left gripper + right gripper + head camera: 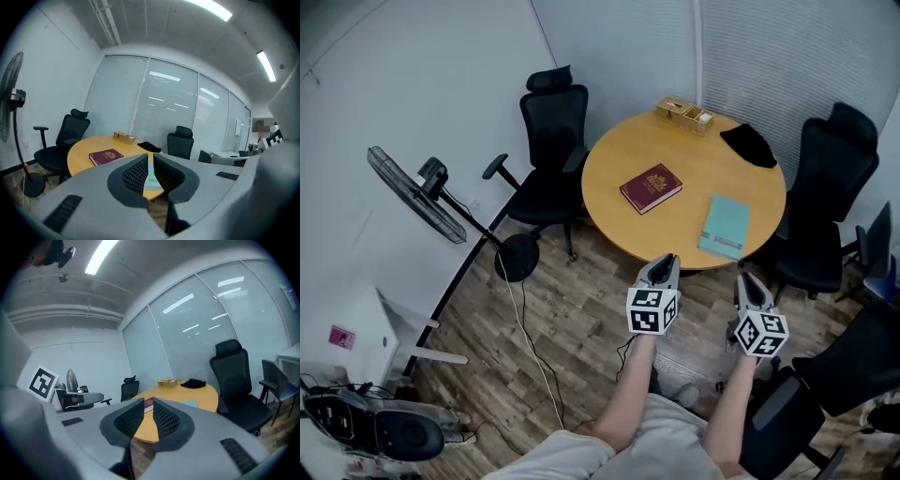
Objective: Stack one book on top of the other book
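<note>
Closed, my left claw (664, 265) and my right claw (749, 281) grip nothing. I hold them just off the near edge of the round bench (614, 164). On it the maroon book (651, 187) and the teal book (724, 226) lie flat and apart — not stacked.
</note>
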A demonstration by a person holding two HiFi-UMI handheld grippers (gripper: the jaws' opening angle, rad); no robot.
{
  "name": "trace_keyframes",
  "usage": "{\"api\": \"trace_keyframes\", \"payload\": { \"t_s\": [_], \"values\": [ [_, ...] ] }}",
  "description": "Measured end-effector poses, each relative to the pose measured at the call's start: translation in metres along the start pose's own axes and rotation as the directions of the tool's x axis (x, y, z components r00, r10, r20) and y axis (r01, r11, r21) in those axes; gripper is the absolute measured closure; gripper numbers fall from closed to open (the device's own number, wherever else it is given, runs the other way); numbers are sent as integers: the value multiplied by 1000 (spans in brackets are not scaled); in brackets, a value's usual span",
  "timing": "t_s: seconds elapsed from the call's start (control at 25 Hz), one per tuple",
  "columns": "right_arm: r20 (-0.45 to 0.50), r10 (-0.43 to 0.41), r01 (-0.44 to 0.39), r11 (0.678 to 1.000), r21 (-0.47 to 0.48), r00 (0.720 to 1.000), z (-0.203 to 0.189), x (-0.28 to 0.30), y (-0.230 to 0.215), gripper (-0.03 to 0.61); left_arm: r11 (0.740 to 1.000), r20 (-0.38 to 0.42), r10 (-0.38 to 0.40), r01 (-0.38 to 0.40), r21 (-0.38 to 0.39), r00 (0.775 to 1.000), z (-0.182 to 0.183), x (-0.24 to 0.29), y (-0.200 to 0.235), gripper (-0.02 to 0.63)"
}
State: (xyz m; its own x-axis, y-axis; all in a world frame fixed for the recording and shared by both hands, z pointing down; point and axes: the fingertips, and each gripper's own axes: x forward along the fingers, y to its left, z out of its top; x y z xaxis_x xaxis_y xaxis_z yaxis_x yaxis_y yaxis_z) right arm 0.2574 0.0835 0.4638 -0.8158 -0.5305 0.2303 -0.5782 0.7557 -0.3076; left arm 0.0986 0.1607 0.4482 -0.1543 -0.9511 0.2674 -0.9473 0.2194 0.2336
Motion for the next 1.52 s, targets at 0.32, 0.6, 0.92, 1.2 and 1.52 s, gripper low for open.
{"api": "trace_keyframes", "payload": {
  "t_s": [0.32,0.6,0.92,1.2,1.52],
  "values": [
    [-138,2,5,999,51,990,-54,34,-3,329,996,-105,-75,80,45,992,-27,14,24,414],
    [-84,-52,56,998,36,995,-33,66,-6,310,991,-91,-122,127,51,988,-9,48,42,377],
    [-69,-114,117,993,26,991,-24,107,5,310,975,-87,-213,218,53,973,11,81,62,377],
    [-94,-145,148,989,22,985,-39,123,13,311,964,-136,-246,257,69,960,3,97,81,377],
    [-107,-198,201,979,18,974,-39,123,-12,311,947,-159,-305,316,51,939,-7,121,63,377]
  ]
}}
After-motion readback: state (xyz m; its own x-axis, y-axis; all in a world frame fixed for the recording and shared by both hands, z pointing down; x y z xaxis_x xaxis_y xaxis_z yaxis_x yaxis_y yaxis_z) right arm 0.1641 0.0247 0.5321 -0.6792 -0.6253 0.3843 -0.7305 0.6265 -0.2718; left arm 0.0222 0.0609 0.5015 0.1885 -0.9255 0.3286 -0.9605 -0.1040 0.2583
